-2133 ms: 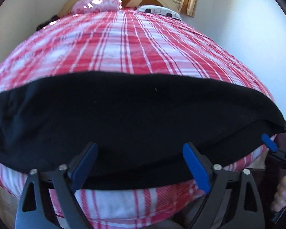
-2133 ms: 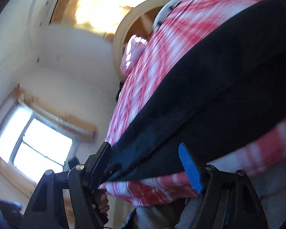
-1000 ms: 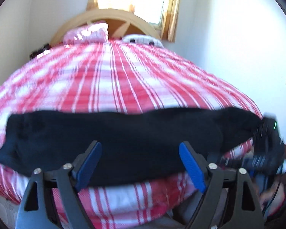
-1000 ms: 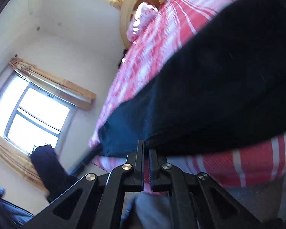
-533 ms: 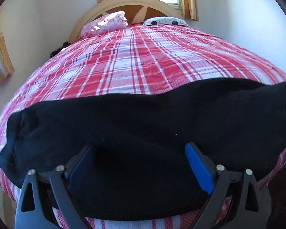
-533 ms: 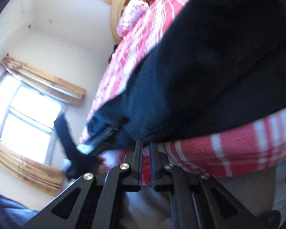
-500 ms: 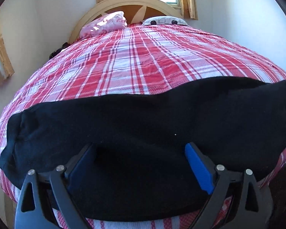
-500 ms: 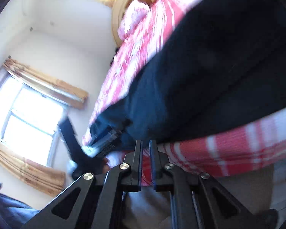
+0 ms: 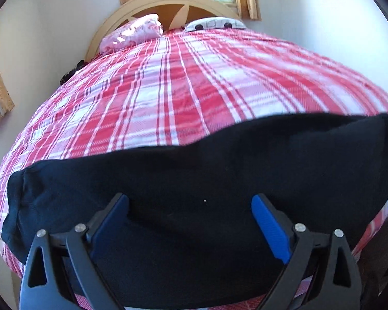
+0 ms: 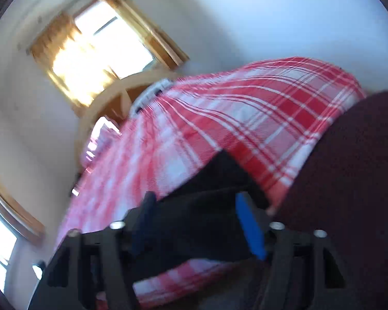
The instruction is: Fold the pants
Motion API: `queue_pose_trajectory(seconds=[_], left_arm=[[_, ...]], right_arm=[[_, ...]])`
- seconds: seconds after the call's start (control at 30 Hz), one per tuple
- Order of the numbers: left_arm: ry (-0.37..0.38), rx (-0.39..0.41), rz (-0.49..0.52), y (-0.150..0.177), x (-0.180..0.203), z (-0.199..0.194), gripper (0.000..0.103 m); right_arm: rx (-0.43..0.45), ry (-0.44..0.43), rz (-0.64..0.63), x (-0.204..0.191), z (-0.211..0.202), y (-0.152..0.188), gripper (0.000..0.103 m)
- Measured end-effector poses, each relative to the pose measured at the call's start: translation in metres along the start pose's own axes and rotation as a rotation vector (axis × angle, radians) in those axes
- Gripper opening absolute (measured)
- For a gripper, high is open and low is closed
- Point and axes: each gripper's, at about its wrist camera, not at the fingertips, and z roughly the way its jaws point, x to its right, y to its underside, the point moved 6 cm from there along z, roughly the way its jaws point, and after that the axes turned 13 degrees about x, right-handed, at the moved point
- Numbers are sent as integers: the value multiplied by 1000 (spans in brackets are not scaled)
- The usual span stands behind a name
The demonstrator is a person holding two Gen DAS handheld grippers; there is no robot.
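- The black, soft-knit pants (image 9: 194, 201) lie as a long band across the foot of the red-and-white plaid bed (image 9: 181, 90), their near edge overhanging it.
- The left gripper (image 9: 190, 208) hovers just above them, jaws wide, holding nothing; nipping only the top layer would drag the fold apart.
- The right gripper (image 10: 194, 213), jaws also wide, sits at the pants' end; its view is blurred, so a hasty grab may miss the corner.
- Uneven lifting could slide the pants off the bed's foot.
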Motion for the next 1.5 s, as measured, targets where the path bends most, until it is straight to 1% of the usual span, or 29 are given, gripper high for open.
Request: queue_pose_trajectory(seconds=[0.07,0.1,0.13,0.17,0.23,0.33,0.4,0.47,0.6,0.73,0.83,0.87,0.9,0.93,0.97,1.0,1.07,1.2,1.23,1.33,1.43,1.5], left_arm=[[-9,5,9,2,0,-2,98],[-10,2,8,2,0,-2,98],[-11,-3,3,2,-1,-2,98],[-11,-12,-5,3,-2,-2,99],[-12,-23,-14,3,-2,-1,99],[-23,-26,-1,3,1,-2,99],[-32,-27,5,3,2,-1,99],[-37,-29,4,3,2,1,99],[-38,-30,4,3,2,0,100],[-43,-30,6,3,1,1,101],[-43,-33,0,3,0,2,101],[-43,-33,-1,4,0,2,101],[-43,-34,-3,4,0,2,101],[-42,-35,-6,4,0,2,101],[-42,-36,-6,4,0,2,101],[-42,-36,-7,4,0,2,101],[-44,-36,-8,4,0,2,103],[-47,-39,-18,4,-1,2,103],[-47,-39,-17,4,-1,2,103],[-53,-37,-14,3,-1,2,103],[-59,-34,-13,4,-1,2,103],[-63,-35,-20,4,-2,3,103]], right_arm=[[-66,51,-101,12,21,5,31],[-87,62,-127,18,27,12,31],[-110,49,-137,17,36,18,31],[-123,45,-147,25,38,24,31],[-144,95,-192,34,52,35,31],[-165,148,-219,39,68,38,31],[-193,153,-222,42,74,39,33],[-204,150,-226,43,73,35,33],[-222,144,-193,48,74,31,33],[-223,156,-262,43,75,34,35],[-232,148,-315,39,76,36,34],[-232,141,-330,38,76,37,27],[-233,130,-340,37,75,37,15],[-235,117,-346,35,75,37,12],[-232,104,-363,32,73,37,12],[-218,110,-393,29,72,35,11],[-169,113,-459,18,64,27,11],[-37,135,-572,1,49,-8,11],[-21,143,-593,0,50,-15,11],[-19,146,-591,0,58,-30,11],[-5,150,-618,-3,68,-34,11],[-11,164,-619,-1,75,-32,11]])
